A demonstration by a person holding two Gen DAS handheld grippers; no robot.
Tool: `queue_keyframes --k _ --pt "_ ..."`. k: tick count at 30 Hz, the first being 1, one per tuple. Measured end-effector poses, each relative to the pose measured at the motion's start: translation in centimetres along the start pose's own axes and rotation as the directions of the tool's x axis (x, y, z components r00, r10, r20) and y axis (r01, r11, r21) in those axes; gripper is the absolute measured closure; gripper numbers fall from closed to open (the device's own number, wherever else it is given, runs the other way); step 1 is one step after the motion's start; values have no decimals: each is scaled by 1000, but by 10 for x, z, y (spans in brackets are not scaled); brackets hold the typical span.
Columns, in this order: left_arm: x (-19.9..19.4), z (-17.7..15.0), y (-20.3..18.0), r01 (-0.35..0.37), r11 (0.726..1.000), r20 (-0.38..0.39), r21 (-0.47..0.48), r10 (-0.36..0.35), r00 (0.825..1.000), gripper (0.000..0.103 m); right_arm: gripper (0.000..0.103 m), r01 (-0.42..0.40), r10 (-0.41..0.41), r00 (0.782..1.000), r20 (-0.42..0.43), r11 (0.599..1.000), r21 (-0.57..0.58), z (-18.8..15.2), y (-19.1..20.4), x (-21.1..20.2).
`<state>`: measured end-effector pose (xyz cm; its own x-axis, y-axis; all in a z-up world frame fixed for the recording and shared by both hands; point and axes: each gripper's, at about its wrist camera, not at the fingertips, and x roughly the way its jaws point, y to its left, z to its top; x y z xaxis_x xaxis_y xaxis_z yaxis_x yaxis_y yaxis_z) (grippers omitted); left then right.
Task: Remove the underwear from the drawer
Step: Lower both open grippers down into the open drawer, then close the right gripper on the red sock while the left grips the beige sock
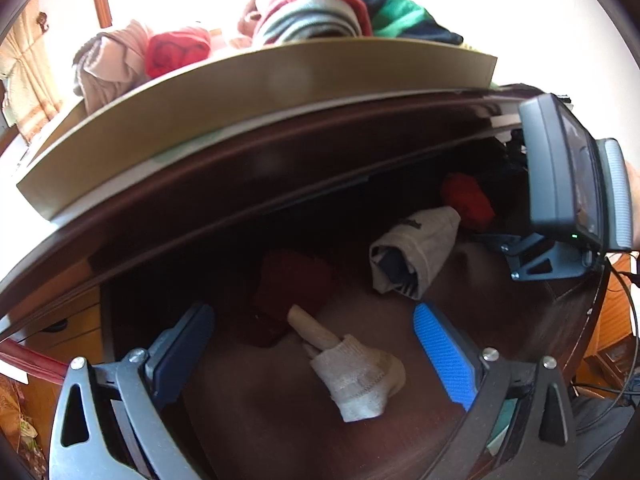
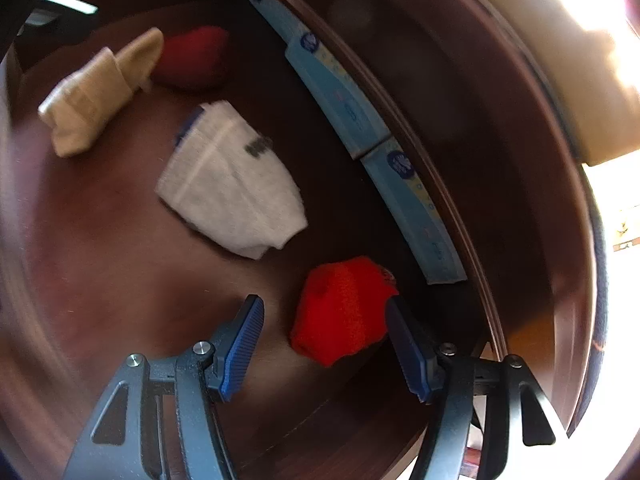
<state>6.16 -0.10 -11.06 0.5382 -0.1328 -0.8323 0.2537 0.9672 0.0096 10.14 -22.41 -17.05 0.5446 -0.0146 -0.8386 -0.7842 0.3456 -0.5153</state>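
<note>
- Inside the dark wooden drawer, a bright red bundle of soft knitted underwear lies near the right tool, whose jaws stand apart around it; its right pad seems to brush the cloth, with no firm pinch yet.
- It looks light, limp and compressible, not slippery; pinching the thick middle of the bundle should lift it whole.
- The left tool hangs released above a cream rolled sock.
- Only the left view shows the tan tray of folded clothes above; only the right view shows the pale blue packets along the far wall.
</note>
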Motion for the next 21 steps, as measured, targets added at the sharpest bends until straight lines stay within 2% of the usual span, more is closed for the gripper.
queue_keyframes --k 5,7,9,13,18,21 --pt "9 0 -7 45 998 -58 39 -43 997 1 38 -7 6 999 -54 1000 -14 0 -7 24" --pt "12 0 -11 48 997 -73 56 -44 996 1 38 -19 19 998 -51 1000 6 1 -12 28" --pt "15 0 -15 55 996 -88 76 -49 995 1 43 -42 43 998 -52 999 23 0 -18 31" --pt "18 0 -19 64 993 -98 95 -54 994 1 63 -128 133 990 -47 988 89 -2 -32 41" --pt "23 2 -18 89 993 -112 81 -80 991 1 67 -208 213 977 -12 966 153 -13 -44 44" --pt "27 6 -16 97 992 -126 85 -85 988 1 68 -295 296 955 18 941 168 -19 -48 40"
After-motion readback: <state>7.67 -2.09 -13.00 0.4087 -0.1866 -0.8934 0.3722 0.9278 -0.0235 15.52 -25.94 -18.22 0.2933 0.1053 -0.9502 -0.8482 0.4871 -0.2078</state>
